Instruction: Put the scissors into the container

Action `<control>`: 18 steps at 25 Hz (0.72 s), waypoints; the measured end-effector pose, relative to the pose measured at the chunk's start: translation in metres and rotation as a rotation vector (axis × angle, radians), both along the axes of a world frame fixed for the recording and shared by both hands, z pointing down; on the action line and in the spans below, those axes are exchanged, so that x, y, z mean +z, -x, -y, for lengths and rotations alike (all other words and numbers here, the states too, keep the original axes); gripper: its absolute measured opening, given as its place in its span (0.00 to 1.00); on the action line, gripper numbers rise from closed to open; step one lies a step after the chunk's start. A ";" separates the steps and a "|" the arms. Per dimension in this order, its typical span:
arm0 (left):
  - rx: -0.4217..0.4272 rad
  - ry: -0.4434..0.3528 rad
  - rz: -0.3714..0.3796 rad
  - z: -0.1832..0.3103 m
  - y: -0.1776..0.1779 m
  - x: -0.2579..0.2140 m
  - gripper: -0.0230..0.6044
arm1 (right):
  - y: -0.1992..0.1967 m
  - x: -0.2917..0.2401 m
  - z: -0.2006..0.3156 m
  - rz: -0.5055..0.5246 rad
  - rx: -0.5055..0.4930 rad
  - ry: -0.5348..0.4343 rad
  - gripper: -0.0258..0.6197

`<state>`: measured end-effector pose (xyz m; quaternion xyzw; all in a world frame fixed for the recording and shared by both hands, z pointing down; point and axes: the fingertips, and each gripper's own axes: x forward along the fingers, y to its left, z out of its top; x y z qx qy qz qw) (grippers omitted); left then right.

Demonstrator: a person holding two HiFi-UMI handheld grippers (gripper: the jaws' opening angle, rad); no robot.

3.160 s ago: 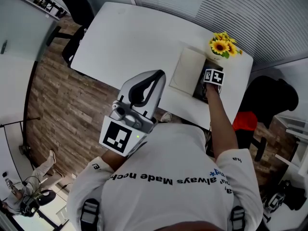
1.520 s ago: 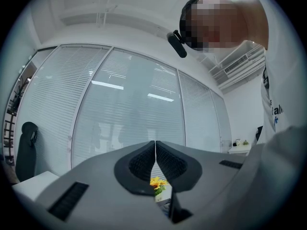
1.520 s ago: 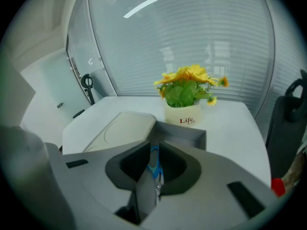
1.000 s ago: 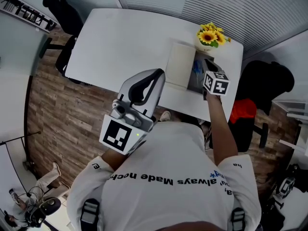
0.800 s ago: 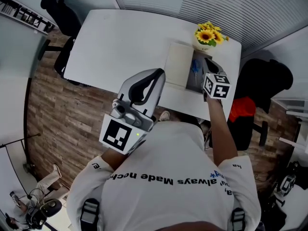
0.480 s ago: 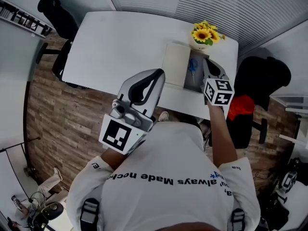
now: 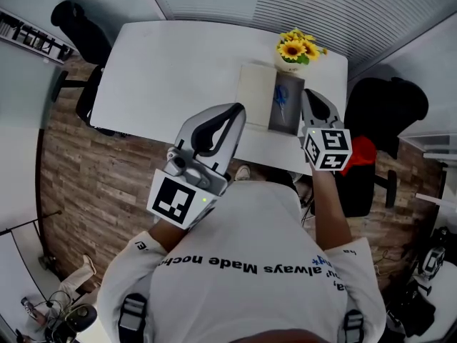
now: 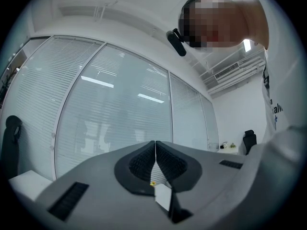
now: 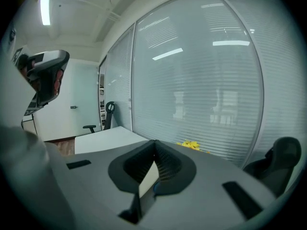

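Note:
Blue-handled scissors lie inside the grey container at the far right of the white table in the head view. My right gripper hangs just right of the container, lifted off it, shut with nothing between its jaws. The right gripper view shows that gripper with its jaws touching, aimed at the glass wall. My left gripper is held up near the person's chest, also shut and empty. In the left gripper view, that gripper points up at the blinds.
A cream flat panel lies against the container's left side. A pot of sunflowers stands behind it by the table's far edge. Black office chairs stand at the table's left end and right end. A red item sits by the right chair.
My right gripper has drawn back from the container toward the person and risen, leaving the scissors lying inside. The left gripper has stayed raised in the same place.

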<state>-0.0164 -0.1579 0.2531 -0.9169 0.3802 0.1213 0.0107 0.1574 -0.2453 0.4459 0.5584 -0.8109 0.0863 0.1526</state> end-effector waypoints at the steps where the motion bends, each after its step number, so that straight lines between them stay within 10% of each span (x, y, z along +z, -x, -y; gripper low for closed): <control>1: 0.002 -0.001 0.001 -0.001 -0.001 0.000 0.07 | 0.000 -0.005 -0.004 -0.002 -0.002 -0.010 0.05; 18: 0.039 0.001 -0.001 -0.005 -0.016 0.000 0.07 | 0.003 -0.078 -0.044 -0.025 -0.038 -0.134 0.05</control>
